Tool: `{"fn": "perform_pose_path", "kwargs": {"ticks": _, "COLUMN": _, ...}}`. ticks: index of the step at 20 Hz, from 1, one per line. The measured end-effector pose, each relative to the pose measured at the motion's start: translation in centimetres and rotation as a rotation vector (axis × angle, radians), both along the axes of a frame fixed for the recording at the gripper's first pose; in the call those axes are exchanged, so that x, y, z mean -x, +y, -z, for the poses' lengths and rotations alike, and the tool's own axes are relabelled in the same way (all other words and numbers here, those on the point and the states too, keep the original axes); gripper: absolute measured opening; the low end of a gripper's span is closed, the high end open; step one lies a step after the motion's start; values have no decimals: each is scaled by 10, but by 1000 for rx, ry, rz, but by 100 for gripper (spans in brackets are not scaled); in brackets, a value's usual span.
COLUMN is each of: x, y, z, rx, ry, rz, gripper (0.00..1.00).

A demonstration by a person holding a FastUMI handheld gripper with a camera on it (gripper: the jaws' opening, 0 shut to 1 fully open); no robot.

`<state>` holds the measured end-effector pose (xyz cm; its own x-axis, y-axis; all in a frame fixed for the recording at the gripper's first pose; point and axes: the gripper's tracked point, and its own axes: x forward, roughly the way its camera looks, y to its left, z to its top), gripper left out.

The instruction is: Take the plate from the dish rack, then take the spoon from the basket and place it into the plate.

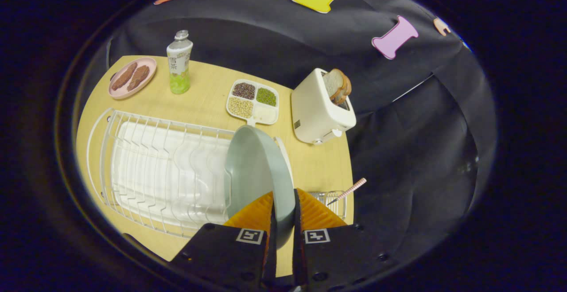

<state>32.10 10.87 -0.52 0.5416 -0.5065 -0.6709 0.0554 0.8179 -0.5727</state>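
Note:
A pale grey-green plate stands on edge between my fingers, its rim pinched by both of them; my gripper is shut on it. The plate is at the right end of the white wire dish rack, whether lifted clear of the slots I cannot tell. Just right of my fingers sits a small wire basket with a spoon's pink-striped handle sticking out toward the table's edge.
On the wooden table beyond the rack: a pink plate of meat patties, a bottle of green drink, a four-part dish of beans and a white toaster holding bread. The table edge runs close on the right.

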Motion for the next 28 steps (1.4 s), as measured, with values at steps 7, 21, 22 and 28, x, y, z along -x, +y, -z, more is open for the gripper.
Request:
{"fn": "perform_pose_path", "kwargs": {"ticks": 7, "x": 20, "y": -7, "z": -38, "rx": 26, "ry": -192, "rz": 52, "gripper": 20}}
{"fn": "perform_pose_path", "kwargs": {"ticks": 21, "x": 199, "y": -15, "z": 56, "rx": -628, "ry": -176, "rz": -195, "gripper": 20}}
{"fn": "perform_pose_path", "kwargs": {"ticks": 22, "x": 208, "y": -14, "z": 74, "rx": -654, "ry": -164, "rz": -198, "gripper": 20}}
{"fn": "perform_pose_path", "kwargs": {"ticks": 28, "x": 226, "y": -30, "z": 162, "rx": -757, "ry": -123, "rz": -151, "gripper": 20}}
